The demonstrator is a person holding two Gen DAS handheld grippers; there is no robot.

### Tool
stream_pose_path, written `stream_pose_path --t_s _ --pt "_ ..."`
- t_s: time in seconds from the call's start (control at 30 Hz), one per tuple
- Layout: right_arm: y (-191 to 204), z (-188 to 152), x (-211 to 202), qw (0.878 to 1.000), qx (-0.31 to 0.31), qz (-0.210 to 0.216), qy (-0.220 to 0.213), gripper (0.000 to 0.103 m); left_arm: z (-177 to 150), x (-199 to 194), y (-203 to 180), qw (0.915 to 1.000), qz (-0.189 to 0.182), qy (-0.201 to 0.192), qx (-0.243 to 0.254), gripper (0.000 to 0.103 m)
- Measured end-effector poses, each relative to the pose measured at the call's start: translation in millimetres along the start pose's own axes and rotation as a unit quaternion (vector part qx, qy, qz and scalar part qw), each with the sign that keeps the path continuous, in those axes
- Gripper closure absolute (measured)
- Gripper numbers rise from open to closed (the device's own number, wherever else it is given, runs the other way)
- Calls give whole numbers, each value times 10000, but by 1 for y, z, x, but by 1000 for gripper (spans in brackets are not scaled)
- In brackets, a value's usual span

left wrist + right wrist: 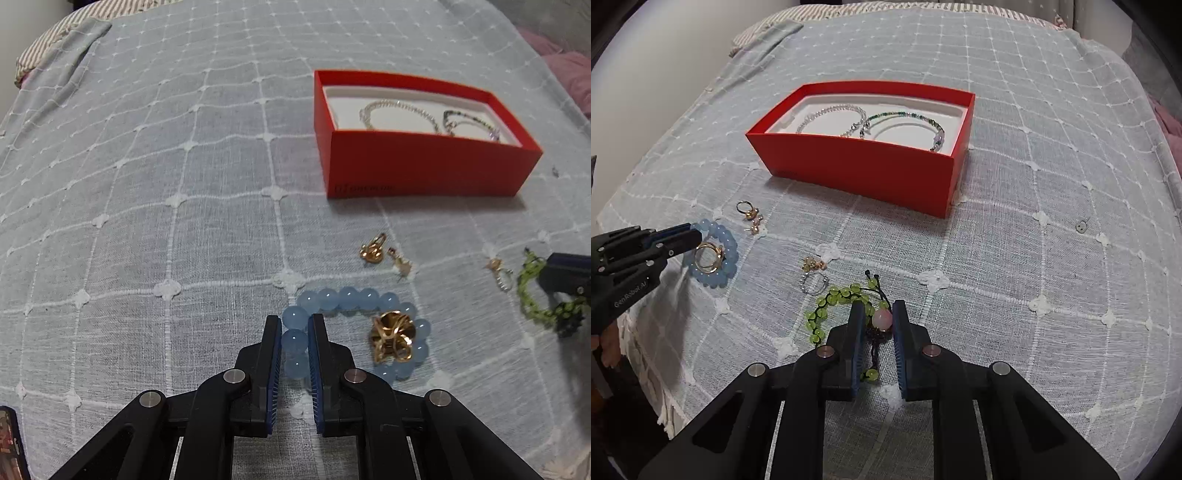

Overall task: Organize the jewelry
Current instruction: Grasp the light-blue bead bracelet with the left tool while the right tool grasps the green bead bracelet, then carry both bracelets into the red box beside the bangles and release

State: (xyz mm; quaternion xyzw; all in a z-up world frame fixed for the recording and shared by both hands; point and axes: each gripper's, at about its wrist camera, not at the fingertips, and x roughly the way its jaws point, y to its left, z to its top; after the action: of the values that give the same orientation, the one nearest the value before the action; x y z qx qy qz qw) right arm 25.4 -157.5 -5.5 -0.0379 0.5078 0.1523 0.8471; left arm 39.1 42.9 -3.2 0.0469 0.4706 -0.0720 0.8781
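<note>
While both tongs [294, 321] [879, 308] clamp bracelets [295, 338] [831, 297], the red box [857, 162] lies crosswise.

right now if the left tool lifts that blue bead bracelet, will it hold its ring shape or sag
Probably sags: the blue bead bracelet looks like separate round beads on a cord, gripped at one side only by the left tool. The gold ring resting on it would likely slide off. The smooth beads may slip.
</note>
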Motion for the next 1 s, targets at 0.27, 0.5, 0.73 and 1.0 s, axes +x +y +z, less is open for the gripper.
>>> stream_pose_path --t_s 0.27,0.5,0.73,1.0 --pt "0 2 -28 9993 49 97 -356 91 6 -22 -3 9980 -499 -370 -115 92" --pt "4 7 -48 9980 63 175 -608 91 17 -35 -10 9951 -801 -563 -138 92" --pt "7 11 -60 9968 35 196 -770 91 25 -47 -20 9929 -945 -719 -119 92" --pt "8 19 -75 9946 91 243 -1002 91 37 -57 -30 9894 -1141 -886 -169 93"
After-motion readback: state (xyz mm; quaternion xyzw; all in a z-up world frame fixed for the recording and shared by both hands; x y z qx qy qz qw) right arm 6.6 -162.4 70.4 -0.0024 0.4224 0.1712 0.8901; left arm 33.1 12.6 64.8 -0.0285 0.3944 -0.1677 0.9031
